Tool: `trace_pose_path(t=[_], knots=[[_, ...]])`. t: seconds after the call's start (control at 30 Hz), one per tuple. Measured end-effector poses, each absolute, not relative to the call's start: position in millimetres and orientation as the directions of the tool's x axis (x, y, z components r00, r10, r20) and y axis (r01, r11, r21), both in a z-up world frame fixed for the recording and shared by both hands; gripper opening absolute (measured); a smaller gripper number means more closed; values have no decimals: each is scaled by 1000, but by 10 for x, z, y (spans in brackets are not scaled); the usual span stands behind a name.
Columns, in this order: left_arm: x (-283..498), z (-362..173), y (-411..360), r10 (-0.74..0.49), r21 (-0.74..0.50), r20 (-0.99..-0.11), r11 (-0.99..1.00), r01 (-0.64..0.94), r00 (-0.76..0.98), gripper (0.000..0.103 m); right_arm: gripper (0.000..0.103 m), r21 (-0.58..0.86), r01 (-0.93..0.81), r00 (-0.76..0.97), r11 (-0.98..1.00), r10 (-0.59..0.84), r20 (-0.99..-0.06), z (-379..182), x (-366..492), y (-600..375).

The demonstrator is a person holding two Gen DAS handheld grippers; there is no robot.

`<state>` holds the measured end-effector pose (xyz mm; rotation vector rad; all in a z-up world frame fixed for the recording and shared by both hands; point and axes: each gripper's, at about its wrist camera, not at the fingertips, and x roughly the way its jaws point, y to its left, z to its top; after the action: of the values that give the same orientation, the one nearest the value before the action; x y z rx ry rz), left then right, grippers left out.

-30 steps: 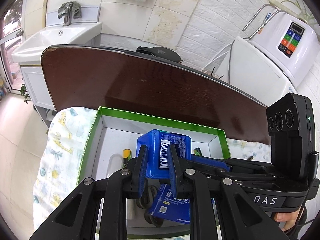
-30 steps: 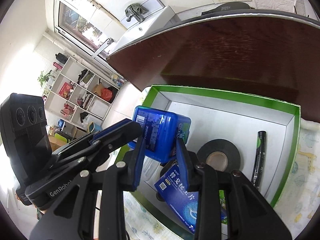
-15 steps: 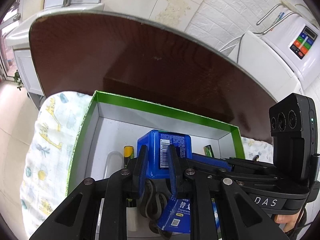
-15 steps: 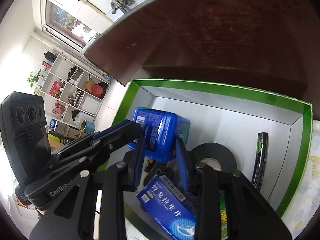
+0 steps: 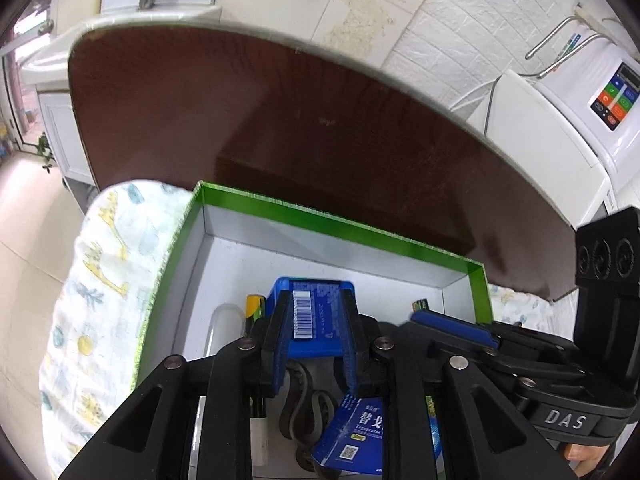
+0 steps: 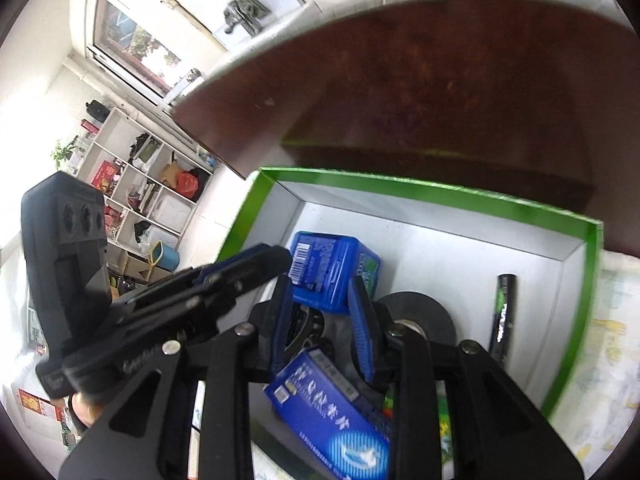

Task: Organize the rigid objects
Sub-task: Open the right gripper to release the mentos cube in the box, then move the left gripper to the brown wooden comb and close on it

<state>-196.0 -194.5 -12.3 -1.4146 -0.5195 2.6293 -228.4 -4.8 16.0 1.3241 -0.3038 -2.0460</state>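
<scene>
A blue plastic container [image 5: 314, 322] with a barcode label sits low inside the green-rimmed white box [image 5: 332, 224]. My left gripper [image 5: 314, 332] has its jaws spread, one on each side of the container. My right gripper [image 6: 322, 312] is also spread just behind the same container [image 6: 334, 270], not pinching it. The box [image 6: 440, 196] also holds a blue medicine carton [image 6: 328, 412], a black tape roll [image 6: 420, 312], a black marker [image 6: 502, 316] and a yellow-capped pen [image 5: 254, 306].
The box rests on a giraffe-print cloth [image 5: 104, 280] over a dark brown table [image 5: 320, 120]. A white washing machine [image 5: 560, 128] stands to the right, a sink [image 5: 120, 32] behind. Shelves [image 6: 140, 184] stand at the far left.
Both grippers lowered the blue container into the box, then their jaws opened and let it go. It now rests among the other things.
</scene>
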Motion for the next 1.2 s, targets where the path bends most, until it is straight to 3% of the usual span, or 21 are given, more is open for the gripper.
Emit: trace_pose_path(t=[0.33,0.57,0.8,1.2], knots=[[-1747,428,-984,311,-299,-740,-946,-123,-597,27,34,459,404,-421,-791,-607,-674,675,-1897,819],[-1700,560,-50,384,-273,-741,-922,-276,-551,27,34,408,296,-536,-864,-504,-678,787,-1606,1833],[-1785,288,826,389,-234,-796,-904,-357,-464,27,36,423,141,-541,-895,-428,-725,445,-1317,2641],[-2128,-385,1739,337,-163,-877,-879,-447,-343,27,36,546,-25,-439,-838,-481,-759,-414,-1144,2952]])
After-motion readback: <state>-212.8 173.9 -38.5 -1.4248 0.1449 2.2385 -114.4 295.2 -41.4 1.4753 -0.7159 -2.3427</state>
